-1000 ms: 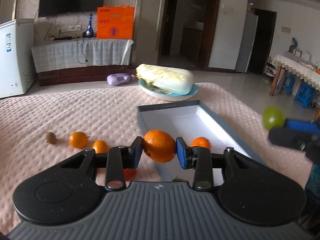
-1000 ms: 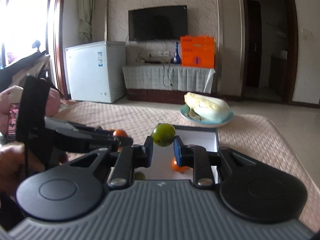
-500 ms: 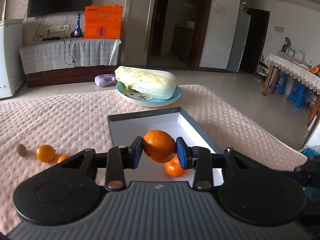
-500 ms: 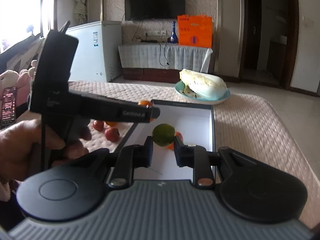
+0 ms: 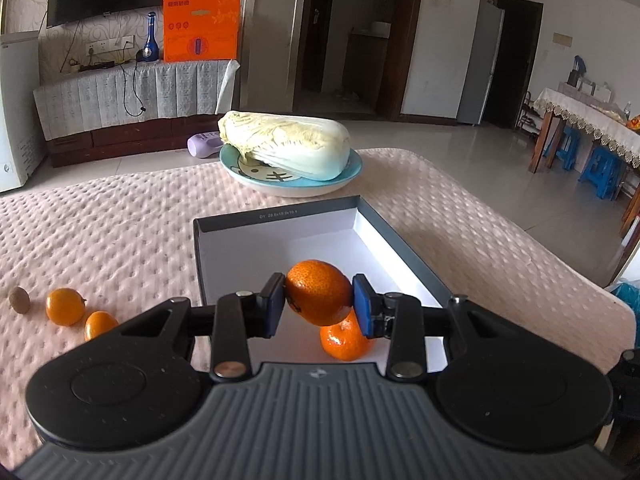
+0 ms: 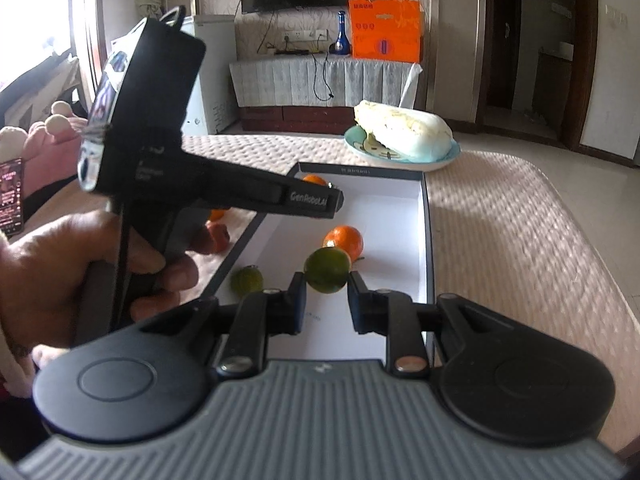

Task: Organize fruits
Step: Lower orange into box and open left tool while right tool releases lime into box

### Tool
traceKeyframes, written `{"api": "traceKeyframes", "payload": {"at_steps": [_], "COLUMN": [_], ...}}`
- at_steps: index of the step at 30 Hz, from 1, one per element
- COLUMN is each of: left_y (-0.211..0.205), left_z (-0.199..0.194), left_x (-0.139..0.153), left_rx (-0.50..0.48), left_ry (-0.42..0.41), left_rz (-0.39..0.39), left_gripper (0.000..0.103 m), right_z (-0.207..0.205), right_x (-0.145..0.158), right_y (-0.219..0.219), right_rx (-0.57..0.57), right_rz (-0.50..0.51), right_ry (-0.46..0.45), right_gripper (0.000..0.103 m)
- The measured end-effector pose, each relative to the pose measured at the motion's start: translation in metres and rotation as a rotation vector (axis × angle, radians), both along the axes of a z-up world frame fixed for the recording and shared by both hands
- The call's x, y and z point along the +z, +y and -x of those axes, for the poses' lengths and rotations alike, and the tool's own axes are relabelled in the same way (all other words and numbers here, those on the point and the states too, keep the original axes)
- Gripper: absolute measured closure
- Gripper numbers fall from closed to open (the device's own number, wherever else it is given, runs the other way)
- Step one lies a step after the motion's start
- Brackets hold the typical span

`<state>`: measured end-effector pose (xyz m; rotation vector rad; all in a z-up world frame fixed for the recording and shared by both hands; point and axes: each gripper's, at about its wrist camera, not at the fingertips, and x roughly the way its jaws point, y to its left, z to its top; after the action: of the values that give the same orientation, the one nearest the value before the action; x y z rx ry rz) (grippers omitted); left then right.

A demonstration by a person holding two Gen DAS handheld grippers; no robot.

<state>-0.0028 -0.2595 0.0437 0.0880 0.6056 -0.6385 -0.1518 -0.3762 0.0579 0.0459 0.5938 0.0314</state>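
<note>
My left gripper (image 5: 319, 300) is shut on an orange mandarin (image 5: 318, 292) and holds it above the shallow box (image 5: 276, 236). Another mandarin (image 5: 344, 340) lies in the box below it. My right gripper (image 6: 326, 300) has its jaws spread slightly wider than the green fruit (image 6: 327, 270) between them, low over the box (image 6: 426, 240). A second green fruit (image 6: 247, 280) and a mandarin (image 6: 345, 240) lie in the box. The left gripper's body (image 6: 224, 196) reaches over the box's left side.
Two small oranges (image 5: 65, 306) (image 5: 100, 324) and a brown kiwi (image 5: 19, 299) lie on the pink cover left of the box. A plate with a cabbage (image 5: 286, 146) stands behind the box. The bed edge is on the right.
The left gripper carried the mandarin over the box. The right gripper lowered into the box and its jaws widened around the green fruit.
</note>
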Motion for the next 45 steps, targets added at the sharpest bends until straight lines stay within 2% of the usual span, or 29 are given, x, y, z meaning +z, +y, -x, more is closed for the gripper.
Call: {"api": "traceKeyframes", "payload": {"at_steps": [14,19,22,24,30,38,41,45], "left_y": [-0.010,-0.009,-0.006,-0.003,0.010,0.046,0.062,0.086], "left_z": [-0.007,-0.004,0.000,0.006,0.025,0.048,0.057,0.068], "left_x": [-0.008,-0.007,-0.003,0.002,0.014,0.030,0.038,0.044], "left_rx": [-0.002,-0.007,-0.016,-0.024,-0.044,-0.034,-0.023,0.004], "left_ry": [0.020,0.005,-0.007,-0.033,-0.110,-0.176,-0.196,-0.202], "left_rz": [-0.031,-0.032,-0.015,-0.007,0.010,0.036,0.036,0.028], "left_gripper": [0.061,0.059,0.048,0.035,0.023,0.020,0.020,0.020], "right_z": [-0.010,-0.017,-0.021,-0.024,-0.030,-0.036,-0.037,-0.037], "right_x": [-0.012,-0.014,-0.016,-0.017,-0.020,-0.021,-0.020,-0.018], "right_y": [0.005,0.007,0.010,0.012,0.015,0.027,0.030,0.035], "right_rx": [-0.024,-0.039,-0.048,-0.050,-0.082,-0.111,-0.124,-0.125], "right_rz": [0.003,0.001,-0.001,0.006,0.001,0.020,0.025,0.047], "right_ry": [0.062,0.061,0.065,0.068,0.076,0.072,0.058,0.042], "right_gripper": [0.078,0.078,0.078,0.078,0.077,0.076,0.072,0.072]}}
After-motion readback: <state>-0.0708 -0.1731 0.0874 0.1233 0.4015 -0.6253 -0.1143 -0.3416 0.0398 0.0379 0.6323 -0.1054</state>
